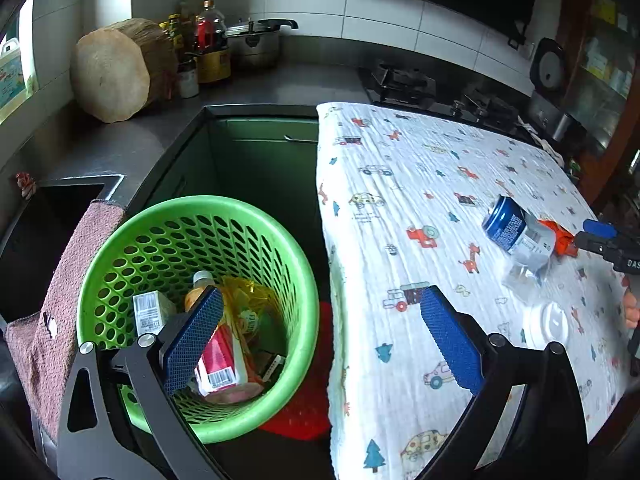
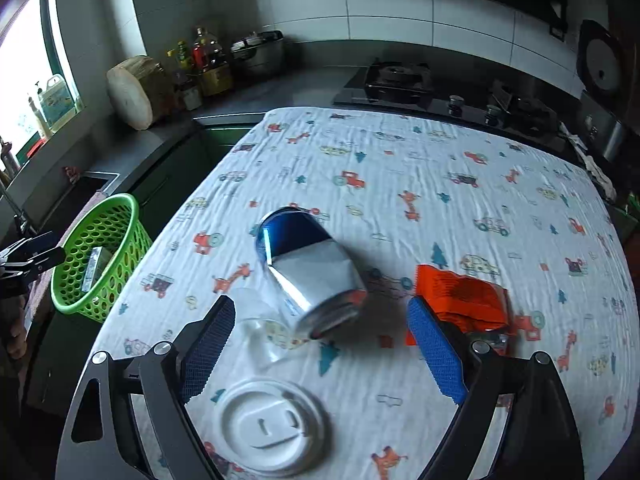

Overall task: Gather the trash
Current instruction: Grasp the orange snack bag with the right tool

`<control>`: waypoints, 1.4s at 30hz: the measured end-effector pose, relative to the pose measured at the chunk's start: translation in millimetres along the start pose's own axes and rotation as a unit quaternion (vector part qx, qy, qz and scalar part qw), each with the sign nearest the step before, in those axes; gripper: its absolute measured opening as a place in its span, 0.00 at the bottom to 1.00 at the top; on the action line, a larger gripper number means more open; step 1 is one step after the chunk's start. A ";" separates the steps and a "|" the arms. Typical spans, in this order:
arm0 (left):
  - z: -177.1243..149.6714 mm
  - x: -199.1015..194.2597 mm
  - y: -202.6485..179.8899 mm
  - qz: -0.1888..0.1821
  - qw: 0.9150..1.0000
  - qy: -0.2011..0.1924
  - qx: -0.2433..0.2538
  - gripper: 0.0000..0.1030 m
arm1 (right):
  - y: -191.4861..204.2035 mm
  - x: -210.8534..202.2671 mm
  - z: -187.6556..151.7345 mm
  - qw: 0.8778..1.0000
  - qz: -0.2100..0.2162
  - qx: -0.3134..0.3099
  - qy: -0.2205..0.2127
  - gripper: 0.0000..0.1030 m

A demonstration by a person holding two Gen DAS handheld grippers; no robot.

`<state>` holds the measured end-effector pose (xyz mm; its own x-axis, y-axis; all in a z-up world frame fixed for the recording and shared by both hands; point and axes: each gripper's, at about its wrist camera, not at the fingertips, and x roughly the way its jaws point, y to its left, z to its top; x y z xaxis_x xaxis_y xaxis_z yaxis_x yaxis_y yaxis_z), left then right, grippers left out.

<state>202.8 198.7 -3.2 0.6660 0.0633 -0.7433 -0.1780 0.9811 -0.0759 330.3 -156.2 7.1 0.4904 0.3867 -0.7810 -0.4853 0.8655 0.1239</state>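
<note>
Both wrist views overlook table point(image 1: 400, 200) and basket point(image 2: 100, 216).

left gripper point(image 1: 322, 334): jaws spread wide, holding nothing
right gripper point(image 2: 320, 344): jaws spread wide, holding nothing

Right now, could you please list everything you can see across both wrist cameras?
Can: one, blue and silver, dented, lying on the tablecloth between the right gripper's fingers.
Wrapper: one, orange, on the cloth right of the can.
Clear plastic cup: one, on its side, left of the can.
Lid: one, white, flat on the cloth, near edge.
Tablecloth: one, white with cartoon prints.
Basket: one, green, beside the table, holding a bottle, cartons and a yellow bag.
Chopping block: one, wooden, on the counter.
Bottles: several, counter corner.
Pot: one, metal, beside them.
Stove: black, behind the table.
Left gripper: open, above the basket.
Right gripper: open, around the can.
</note>
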 end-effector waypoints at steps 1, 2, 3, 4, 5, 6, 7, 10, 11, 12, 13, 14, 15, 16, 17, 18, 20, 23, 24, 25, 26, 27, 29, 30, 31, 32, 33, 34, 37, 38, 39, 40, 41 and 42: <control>0.2 0.5 -3.8 0.002 1.000 0.001 0.003 0.95 | -9.8 -0.3 -1.9 1.000 -0.003 0.000 0.004 0.84; 0.6 1.3 -7.3 0.002 1.000 0.003 0.005 0.95 | -20.3 -0.4 -4.3 1.000 -0.008 -0.002 0.009 0.84; 1.5 2.3 -10.4 -0.001 1.000 0.004 0.007 0.95 | -29.8 -0.4 -6.9 1.000 -0.014 -0.008 0.013 0.84; 2.3 3.0 -13.4 -0.004 1.000 0.005 0.007 0.95 | -38.1 0.0 -9.7 1.000 -0.020 -0.016 0.018 0.85; 3.3 3.8 -16.0 -0.005 1.000 0.006 0.006 0.95 | -46.1 -0.1 -12.3 0.999 -0.025 -0.026 0.022 0.85; 4.3 4.7 -18.4 -0.008 1.000 0.007 0.006 0.95 | -53.3 -0.2 -14.7 0.999 -0.028 -0.038 0.025 0.85; 5.5 5.9 -21.2 -0.011 1.000 0.007 0.006 0.95 | -59.6 0.3 -16.8 0.998 -0.030 -0.052 0.031 0.85; 6.9 8.8 -29.8 -0.016 1.000 0.009 0.006 0.95 | -73.3 5.3 -21.5 0.993 -0.030 -0.101 0.053 0.86; 7.0 10.2 -33.3 -0.017 1.000 0.010 0.007 0.95 | -77.5 7.2 -22.5 0.991 -0.029 -0.113 0.058 0.86; 7.2 12.2 -37.0 -0.016 1.000 0.012 0.007 0.95 | -81.1 10.0 -23.3 0.990 -0.022 -0.125 0.066 0.86; 7.1 14.2 -40.2 -0.017 1.000 0.015 0.007 0.95 | -83.7 12.5 -23.8 0.988 -0.020 -0.138 0.070 0.87; 7.2 16.3 -42.9 -0.018 1.000 0.018 0.005 0.95 | -86.8 15.9 -24.2 0.986 -0.019 -0.150 0.075 0.87; 7.5 18.4 -45.7 -0.019 1.000 0.022 0.004 0.95 | -89.8 19.7 -24.3 0.984 -0.013 -0.161 0.081 0.87; 7.6 20.3 -48.5 -0.018 1.000 0.025 0.003 0.95 | -92.7 23.4 -24.3 0.982 -0.010 -0.170 0.086 0.87; 7.6 22.0 -51.3 -0.017 0.999 0.027 0.004 0.95 | -95.3 27.1 -24.1 0.980 -0.005 -0.178 0.090 0.87; 7.2 23.3 -54.6 -0.016 0.999 0.029 0.006 0.95 | -97.4 30.2 -22.7 0.978 0.000 -0.186 0.093 0.87; 6.4 25.7 -61.9 -0.012 0.999 0.030 0.015 0.95 | -100.0 36.7 -20.5 0.974 0.010 -0.206 0.099 0.87; 4.4 28.3 -72.3 -0.011 0.999 0.033 0.027 0.95 | -99.6 45.2 -14.1 0.967 0.027 -0.234 0.102 0.88; 3.2 29.3 -76.1 -0.013 0.999 0.033 0.031 0.95 | -98.8 48.6 -11.7 0.964 0.033 -0.242 0.102 0.88; 2.0 30.0 -79.8 -0.013 0.999 0.034 0.036 0.95 | -97.7 52.5 -9.4 0.962 0.039 -0.251 0.104 0.88; 0.6 30.6 -83.2 -0.015 0.999 0.035 0.040 0.95 | -96.3 56.5 -7.4 0.959 0.045 -0.259 0.107 0.88; -0.8 31.2 -86.6 -0.018 0.998 0.035 0.044 0.95 | -94.8 60.6 -5.8 0.956 0.051 -0.268 0.110 0.88; -5.1 31.6 -94.1 -0.026 0.998 0.035 0.053 0.95 | -92.2 68.6 -3.4 0.950 0.059 -0.283 0.115 0.88; -7.8 31.1 -97.8 -0.032 0.997 0.034 0.058 0.95 | -91.3 72.7 -3.0 0.947 0.064 -0.290 0.120 0.88; -10.4 31.3 -101.5 -0.038 0.997 0.034 0.063 0.95 | -90.2 76.5 -3.0 0.945 0.064 -0.297 0.122 0.88; -13.1 32.2 -105.1 -0.043 0.996 0.035 0.069 0.95 | -90.7 79.9 -2.4 0.943 0.068 -0.300 0.124 0.88; -15.7 33.2 -108.7 -0.050 0.995 0.038 0.074 0.95 | -91.8 83.3 -1.3 0.943 0.074 -0.300 0.127 0.88; -18.5 34.0 -112.5 -0.055 0.994 0.040 0.080 0.95 | -93.0 86.3 -0.6 0.942 0.078 -0.298 0.130 0.88; -25.4 35.2 -123.4 -0.068 0.992 0.042 0.098 0.95 | -95.6 93.5 -0.4 0.941 0.092 -0.295 0.136 0.88; -27.4 35.1 -126.9 -0.073 0.991 0.043 0.103 0.95 | -96.1 94.9 -1.1 0.941 0.096 -0.295 0.138 0.88; -29.5 34.8 -130.2 -0.080 0.990 0.044 0.107 0.95 | -96.2 96.0 -2.1 0.940 0.095 -0.297 0.136 0.88; -31.2 34.6 -133.9 -0.088 0.989 0.046 0.111 0.95 | -96.6 96.4 -2.3 0.941 0.100 -0.294 0.136 0.88; -33.0 34.6 -137.8 -0.093 0.988 0.048 0.115 0.95 | -97.3 96.6 -2.3 0.942 0.102 -0.289 0.135 0.88; -35.2 34.3 -142.2 -0.098 0.987 0.049 0.120 0.95 | -97.1 96.6 -2.4 0.943 0.102 -0.289 0.133 0.88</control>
<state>225.5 54.9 -41.3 0.5957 -0.1381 -0.7913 0.1320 0.9886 -0.0731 423.0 -203.6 -81.8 0.1825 0.3670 -0.9121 -0.9007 0.4343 -0.0055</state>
